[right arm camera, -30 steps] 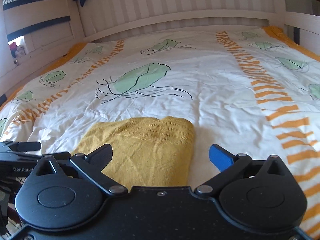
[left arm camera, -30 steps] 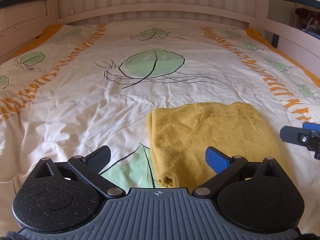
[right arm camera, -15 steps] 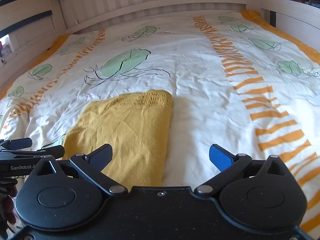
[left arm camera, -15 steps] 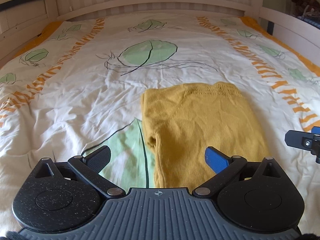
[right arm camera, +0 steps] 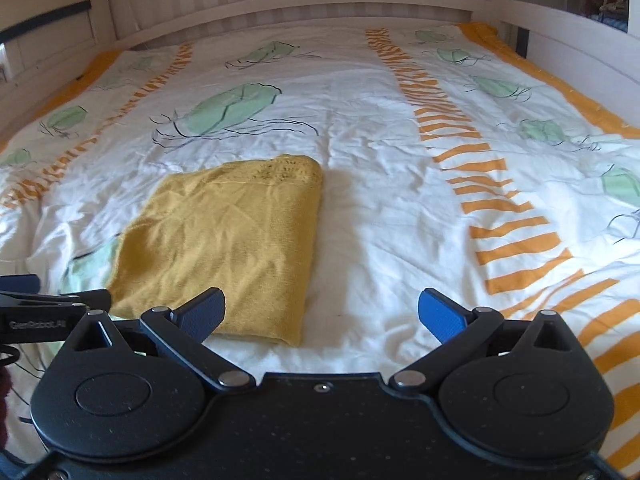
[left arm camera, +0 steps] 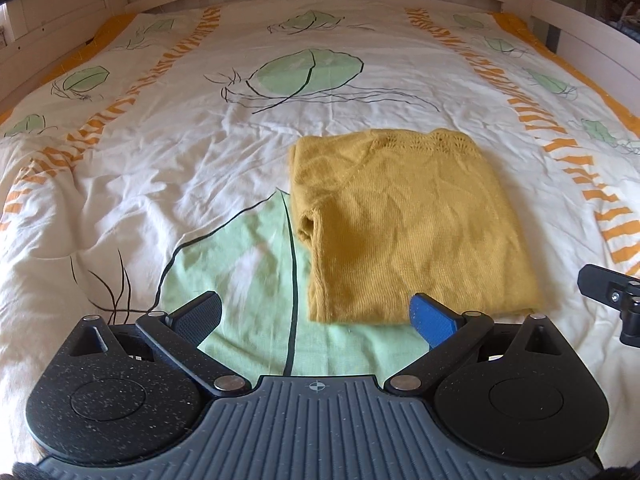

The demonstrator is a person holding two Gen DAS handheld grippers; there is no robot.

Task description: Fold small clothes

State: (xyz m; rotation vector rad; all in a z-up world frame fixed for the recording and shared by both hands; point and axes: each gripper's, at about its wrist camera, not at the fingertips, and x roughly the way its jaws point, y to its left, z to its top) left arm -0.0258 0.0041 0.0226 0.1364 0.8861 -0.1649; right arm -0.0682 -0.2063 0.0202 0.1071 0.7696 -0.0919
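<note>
A mustard-yellow knitted garment [left arm camera: 404, 220] lies folded into a rectangle on the bedspread, a lacy band at its far edge. It also shows in the right wrist view [right arm camera: 228, 240]. My left gripper [left arm camera: 316, 316] is open and empty, just short of the garment's near edge. My right gripper [right arm camera: 322, 312] is open and empty, near the garment's near right corner. Part of the right gripper [left arm camera: 612, 292] shows at the right edge of the left wrist view. Part of the left gripper [right arm camera: 44, 308] shows at the left edge of the right wrist view.
The bedspread [left arm camera: 160, 168] is white and wrinkled with green leaf prints and orange stripes. A pale wooden headboard [right arm camera: 300, 4] runs along the far side. Bed rails [left arm camera: 592, 40] stand on the right and left.
Both grippers have pulled back toward the near side and risen, so the whole folded garment now shows. Both stay open. The garment has not moved.
</note>
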